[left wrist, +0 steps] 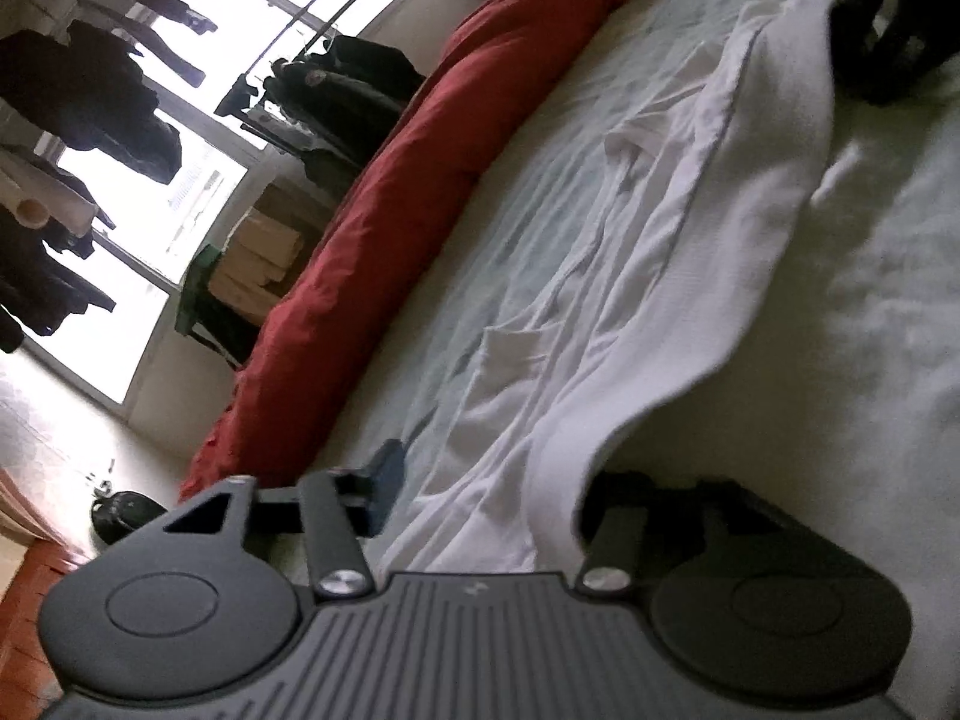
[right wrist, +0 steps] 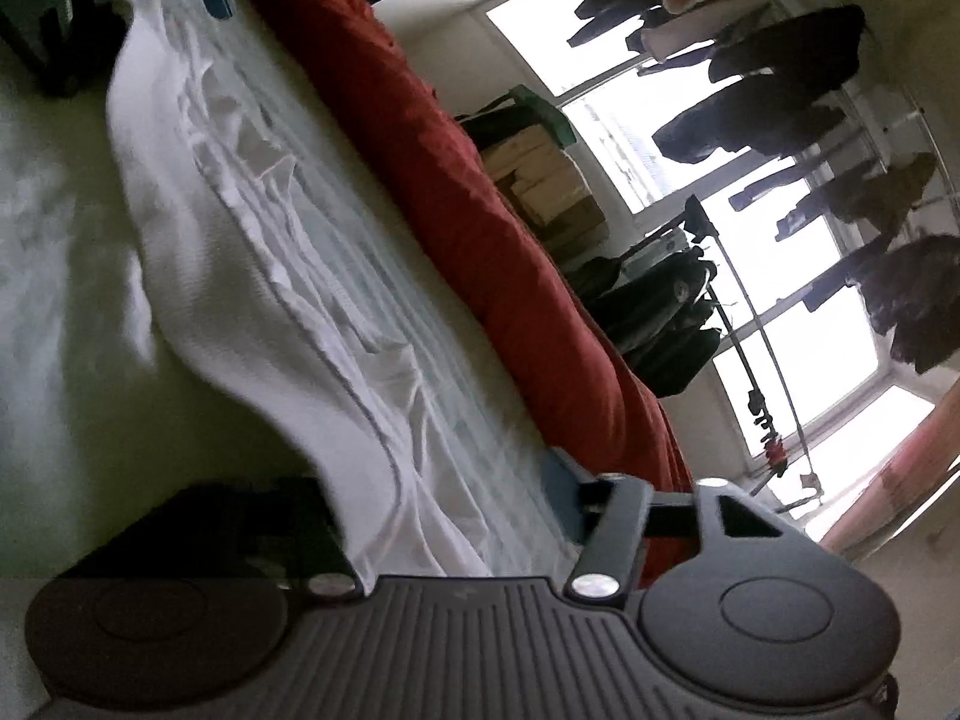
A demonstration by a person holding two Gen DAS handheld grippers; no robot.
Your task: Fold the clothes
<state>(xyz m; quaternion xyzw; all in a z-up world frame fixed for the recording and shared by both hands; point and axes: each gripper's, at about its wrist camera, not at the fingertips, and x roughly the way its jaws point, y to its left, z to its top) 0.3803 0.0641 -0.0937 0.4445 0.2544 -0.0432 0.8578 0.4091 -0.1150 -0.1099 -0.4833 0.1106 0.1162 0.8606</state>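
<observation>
Light: daylight from the blown-out window (left wrist: 120, 276)
Clothes there: dark silhouettes
Blur: soft, smeared
Edges: fisheye bend

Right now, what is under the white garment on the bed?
Under the white garment lies a pale bed sheet, visible on both sides of it. A long red cushion runs beside it, not under. Anything directly beneath the cloth is covered and cannot be seen.

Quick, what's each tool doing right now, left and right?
Left tool: fingers spread wide apart around one end of the white garment; a firm grip cannot be told.
Right tool: the same at the garment's other end.
</observation>
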